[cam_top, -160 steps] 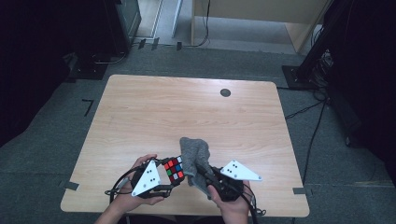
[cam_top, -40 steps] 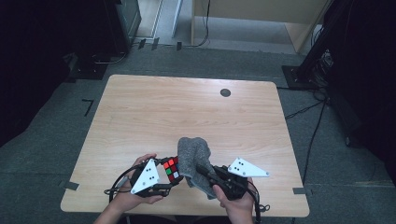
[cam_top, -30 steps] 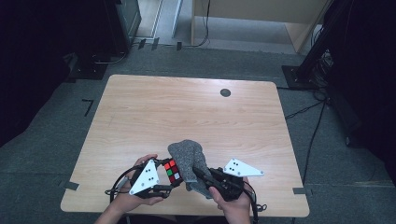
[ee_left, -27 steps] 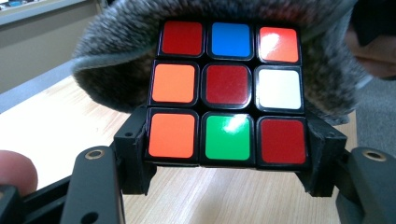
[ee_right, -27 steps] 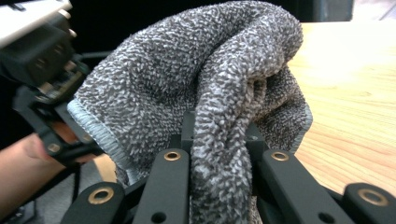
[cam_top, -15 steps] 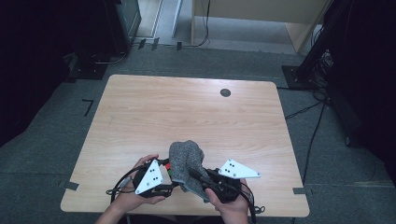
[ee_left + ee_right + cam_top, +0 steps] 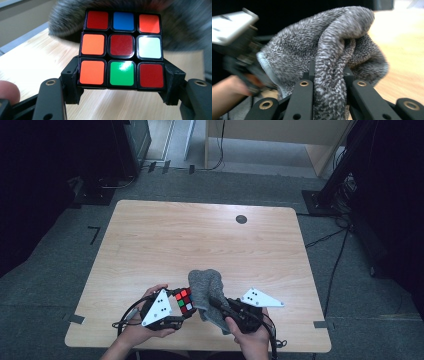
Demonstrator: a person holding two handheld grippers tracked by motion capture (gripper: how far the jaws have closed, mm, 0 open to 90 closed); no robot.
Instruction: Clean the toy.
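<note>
A scrambled puzzle cube with red, orange, blue, green and white stickers is clamped between the jaws of my left gripper, just above the table near its front edge. Right beside it, my right gripper is shut on a fuzzy grey cloth. The cloth drapes against the cube's right side and bunches up over the jaws. In the right gripper view the left gripper's grey plate appears blurred at the left.
The wooden table stretches away toward the back, with a small dark round cap near its far right. Cables trail from both grippers over the front edge. Dark equipment and floor surround the table.
The cloth has shifted left against the cube and then back a little to the right, uncovering the cube's stickers again. My left gripper has kept the cube in place.
</note>
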